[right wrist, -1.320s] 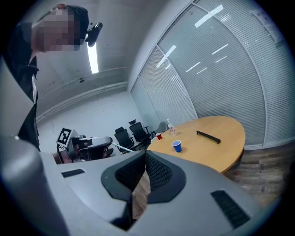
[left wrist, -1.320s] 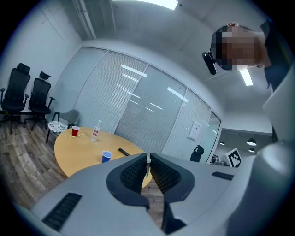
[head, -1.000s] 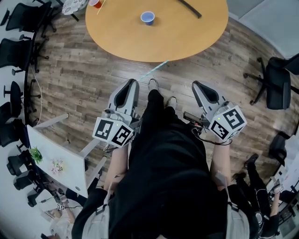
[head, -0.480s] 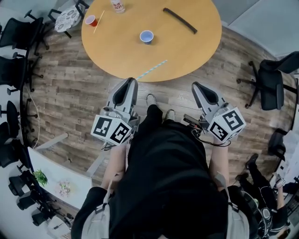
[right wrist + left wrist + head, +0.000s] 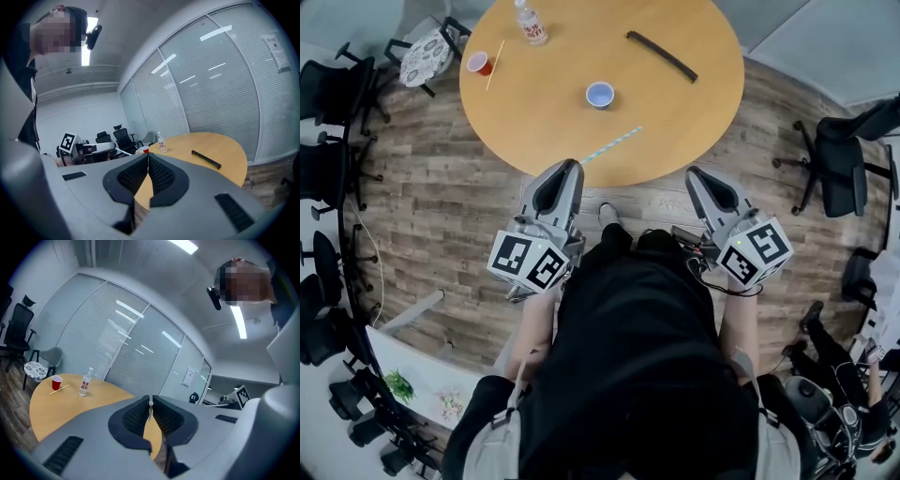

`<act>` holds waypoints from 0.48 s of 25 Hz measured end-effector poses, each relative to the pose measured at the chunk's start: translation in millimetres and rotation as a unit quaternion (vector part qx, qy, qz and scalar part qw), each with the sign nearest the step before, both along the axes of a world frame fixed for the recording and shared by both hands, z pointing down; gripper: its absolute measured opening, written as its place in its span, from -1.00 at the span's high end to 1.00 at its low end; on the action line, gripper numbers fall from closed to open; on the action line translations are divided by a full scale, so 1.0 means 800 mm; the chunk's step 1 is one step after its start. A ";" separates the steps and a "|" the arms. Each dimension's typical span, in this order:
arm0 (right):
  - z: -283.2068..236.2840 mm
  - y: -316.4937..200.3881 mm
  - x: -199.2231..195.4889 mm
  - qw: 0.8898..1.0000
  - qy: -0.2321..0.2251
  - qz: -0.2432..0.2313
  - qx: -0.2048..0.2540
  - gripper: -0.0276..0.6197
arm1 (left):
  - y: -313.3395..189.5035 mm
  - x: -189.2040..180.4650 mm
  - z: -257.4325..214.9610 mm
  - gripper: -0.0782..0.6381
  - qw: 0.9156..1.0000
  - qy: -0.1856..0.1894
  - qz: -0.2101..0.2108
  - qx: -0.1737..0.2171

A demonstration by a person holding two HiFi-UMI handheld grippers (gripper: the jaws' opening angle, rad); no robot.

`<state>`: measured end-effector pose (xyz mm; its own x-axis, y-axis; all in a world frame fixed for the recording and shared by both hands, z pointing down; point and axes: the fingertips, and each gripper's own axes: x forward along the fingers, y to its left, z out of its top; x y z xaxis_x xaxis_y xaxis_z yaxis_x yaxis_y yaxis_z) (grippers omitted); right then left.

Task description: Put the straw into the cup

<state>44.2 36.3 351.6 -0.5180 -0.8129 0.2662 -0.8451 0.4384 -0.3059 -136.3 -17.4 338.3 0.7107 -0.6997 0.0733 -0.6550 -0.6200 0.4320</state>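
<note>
The thin blue-and-white striped straw (image 5: 611,145) is left flat on the near edge of the round wooden bench (image 5: 694,103), with the small blue cup (image 5: 600,94) just beyond. Both have been brought closer, so a grab can be tried soon. The left hand-held gripper (image 5: 568,167) is kept slightly apart and the right hand-held gripper (image 5: 697,173) is pressed together. Nothing is held.

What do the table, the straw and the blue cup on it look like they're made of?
Table: wood or wood-look laminate, going by the smooth, even tan top with a matte finish. Straw: probably paper, since it has pale blue-and-white stripes and a dull surface, but it is too small to be sure. Blue cup: a small disposable one, paper or thin plastic, paler inside; the view does not settle which.
</note>
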 end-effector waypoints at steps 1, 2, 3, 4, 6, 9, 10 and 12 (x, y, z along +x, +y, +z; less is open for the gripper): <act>0.001 -0.002 -0.004 1.000 0.000 0.002 -0.002 0.86 | -0.002 -0.002 0.000 0.68 1.000 0.000 0.005 -0.001; 0.002 -0.004 -0.008 1.000 -0.001 0.004 -0.006 0.86 | -0.004 -0.004 0.002 0.68 1.000 -0.001 0.009 -0.003; 0.004 -0.007 -0.011 1.000 0.000 0.005 -0.009 0.86 | -0.006 -0.006 0.003 0.68 1.000 -0.003 0.012 -0.005; 0.005 -0.010 -0.015 1.000 0.002 0.004 -0.013 0.86 | -0.010 -0.008 0.004 0.68 1.000 -0.003 0.013 -0.007; 0.008 -0.017 -0.021 1.000 0.008 0.001 -0.021 0.86 | -0.017 -0.015 0.007 0.68 1.000 -0.001 0.011 -0.012; 0.011 -0.026 -0.024 1.000 0.012 0.000 -0.028 0.86 | -0.027 -0.022 0.016 0.68 1.000 -0.001 0.006 -0.022; 0.013 -0.028 -0.024 0.999 0.011 0.000 -0.030 0.86 | -0.030 -0.024 0.019 0.68 1.000 -0.001 0.005 -0.024; 0.017 -0.034 -0.024 0.999 0.012 -0.004 -0.036 0.86 | -0.036 -0.026 0.021 0.68 1.000 -0.001 0.004 -0.026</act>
<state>24.9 9.1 365.1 -0.5164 -0.7874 0.3368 -0.8496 0.4219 -0.3163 -157.0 -46.3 354.8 0.7157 -0.6897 0.1099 -0.6511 -0.6020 0.4623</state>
